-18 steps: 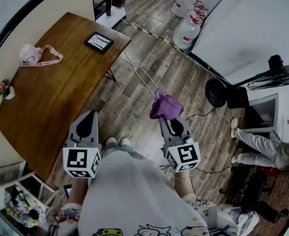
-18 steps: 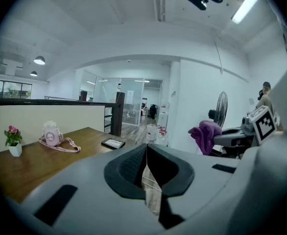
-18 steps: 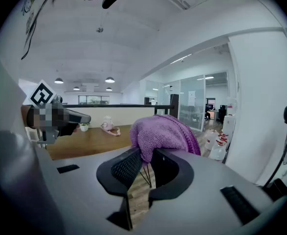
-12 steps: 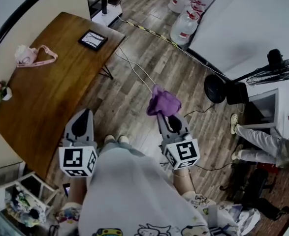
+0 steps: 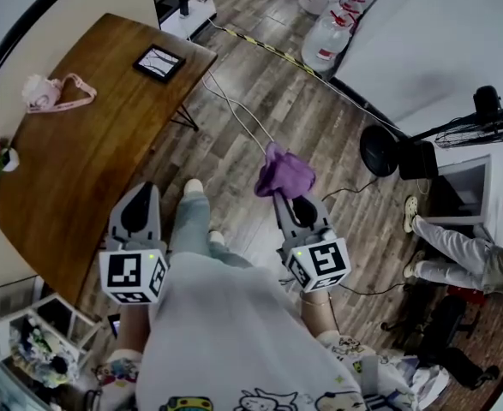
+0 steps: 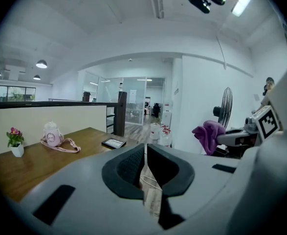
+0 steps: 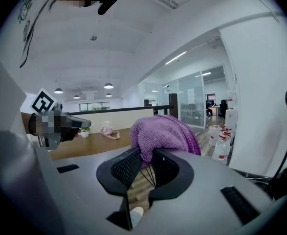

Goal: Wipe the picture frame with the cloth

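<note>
Nearest are the two grippers, held out over the wooden floor in front of the person. The left gripper has its jaws pressed together with nothing between them. The right gripper is clamped on one purple cloth, which bunches up above the pads and droops over the far side of the jaws.

To the left stands one wooden table, its near edge just beside the left gripper. Three things lie on it. At the left edge there is one small flower pot. Farther along is one pink bottle with a strap. At the far end, close to the corner, lies the single picture frame, flat and dark-rimmed.

By my reading the wiping has not begun. The cloth is in hand, but the frame lies untouched and well apart from both grippers. Still to do are closing on the table, bringing the cloth onto the frame and rubbing it over.

Beyond the table, at least three water jugs stand against the far wall.
</note>
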Motion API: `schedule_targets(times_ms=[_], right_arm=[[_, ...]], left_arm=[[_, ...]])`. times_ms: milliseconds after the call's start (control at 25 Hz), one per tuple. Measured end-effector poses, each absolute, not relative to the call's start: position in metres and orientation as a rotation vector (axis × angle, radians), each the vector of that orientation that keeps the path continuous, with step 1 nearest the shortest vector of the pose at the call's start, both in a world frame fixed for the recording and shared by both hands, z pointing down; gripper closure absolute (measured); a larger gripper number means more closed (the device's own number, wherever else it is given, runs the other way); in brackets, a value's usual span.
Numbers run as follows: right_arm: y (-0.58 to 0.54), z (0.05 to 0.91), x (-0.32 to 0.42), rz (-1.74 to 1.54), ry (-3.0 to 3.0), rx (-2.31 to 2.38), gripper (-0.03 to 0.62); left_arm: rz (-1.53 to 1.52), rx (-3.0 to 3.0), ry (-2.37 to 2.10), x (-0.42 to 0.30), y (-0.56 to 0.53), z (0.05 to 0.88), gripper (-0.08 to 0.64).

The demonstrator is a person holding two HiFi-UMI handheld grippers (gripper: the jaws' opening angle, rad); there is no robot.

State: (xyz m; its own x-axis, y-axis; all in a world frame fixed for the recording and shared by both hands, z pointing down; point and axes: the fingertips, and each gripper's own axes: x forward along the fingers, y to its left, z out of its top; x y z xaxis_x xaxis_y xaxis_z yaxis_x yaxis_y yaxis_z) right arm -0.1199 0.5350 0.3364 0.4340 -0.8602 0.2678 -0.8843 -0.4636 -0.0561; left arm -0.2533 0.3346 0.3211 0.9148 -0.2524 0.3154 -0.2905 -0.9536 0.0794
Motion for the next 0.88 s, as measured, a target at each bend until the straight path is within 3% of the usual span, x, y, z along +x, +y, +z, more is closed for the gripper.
schedule_targets(times_ms=[160,280,560,880], right_arm=[[0.516,0.342,-0.105,0.412,-1.577,2.564,0.546],[0.499,0.345,-0.088,0.42,-1.574,2.565,0.546],[0.446,0.345,-0.023,0.437,-1.563,2.561,0.546],[0.377,0.338,0.04,0.431,-1.569,2.55,0.546]], left_arm=[[0.459,2.933,-0.405,-0.236,0.318,0.329,0.55],[0.454,2.919,-0.378,-0.215,0.301,0.334,0.457],[0.453,2.898,-0.354,-0.147,0.248,0.337,0.369],[0.467,2.884,-0.338,-0.085,0.184,0.337,0.314]])
